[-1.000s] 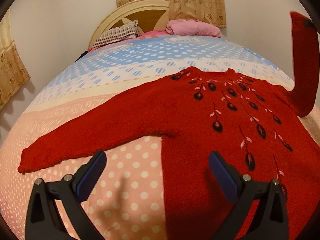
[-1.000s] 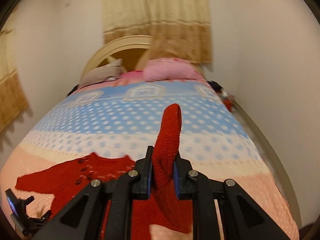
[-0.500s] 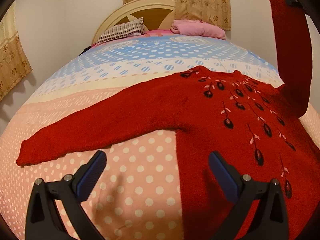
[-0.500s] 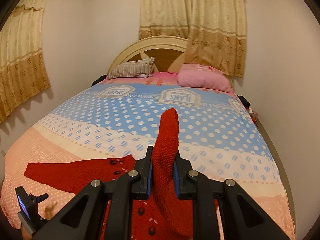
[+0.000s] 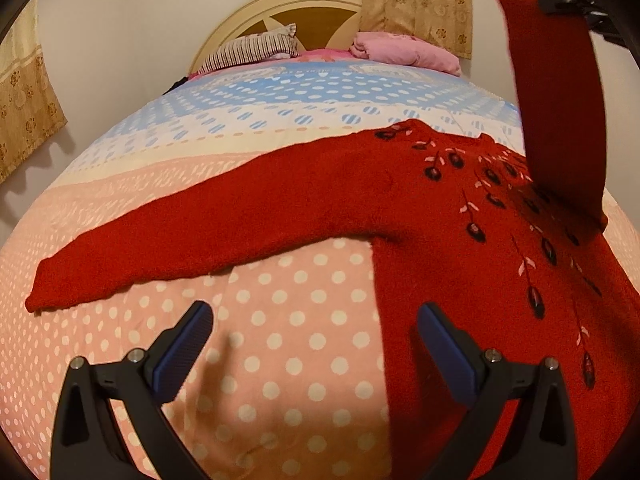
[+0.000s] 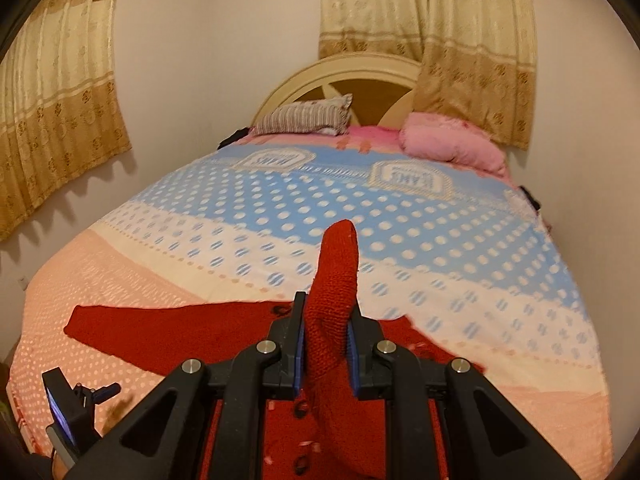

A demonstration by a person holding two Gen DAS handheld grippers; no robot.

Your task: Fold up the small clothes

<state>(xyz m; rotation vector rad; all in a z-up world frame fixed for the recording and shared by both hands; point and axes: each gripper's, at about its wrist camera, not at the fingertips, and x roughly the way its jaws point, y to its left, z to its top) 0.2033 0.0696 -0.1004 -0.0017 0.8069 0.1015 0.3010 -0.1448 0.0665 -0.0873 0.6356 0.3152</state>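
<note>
Sweater (image 5: 460,248) lies flat on the bed (image 5: 280,360), and your right gripper (image 6: 326,340), clamped on one sleeve (image 6: 334,280), holds it raised over the chest, while your left gripper (image 5: 316,344) hangs open nearer the other sleeve (image 5: 208,232).

Red knit sweater (image 5: 460,248) with dark embroidered flowers, spread flat on the bed, one sleeve (image 6: 334,292) lifted upright
</note>
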